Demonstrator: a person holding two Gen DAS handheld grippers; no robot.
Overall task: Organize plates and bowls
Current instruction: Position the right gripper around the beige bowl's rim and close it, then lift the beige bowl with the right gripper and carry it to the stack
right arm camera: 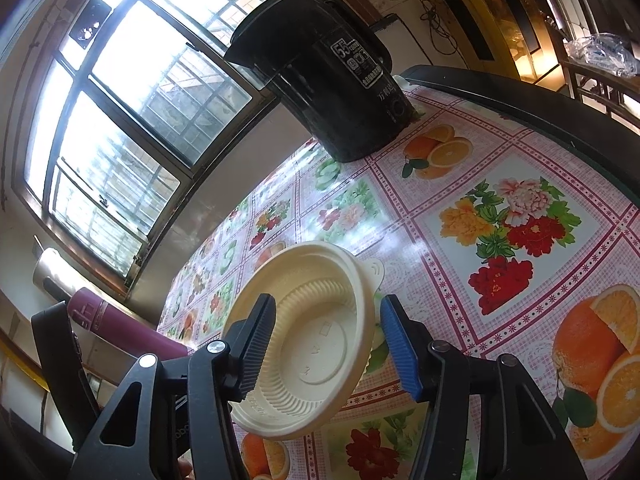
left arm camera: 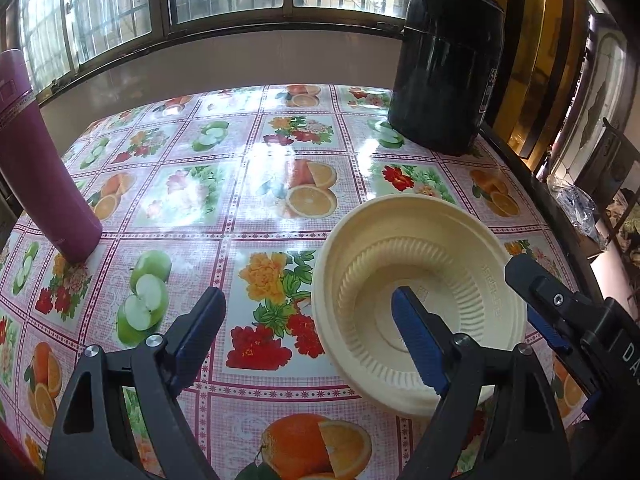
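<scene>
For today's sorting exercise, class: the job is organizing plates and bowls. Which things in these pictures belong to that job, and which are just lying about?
Belongs to the job:
- cream bowl
- right gripper, jaws on either side of the bowl
- left gripper, jaws wide open

Just lying about:
- black kettle
- purple flask
- silver flask
- plastic bag

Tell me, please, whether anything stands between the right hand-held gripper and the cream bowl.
Nothing visible does: the cream bowl lies between the fingers of the right hand-held gripper, with no other item in that gap.
</scene>
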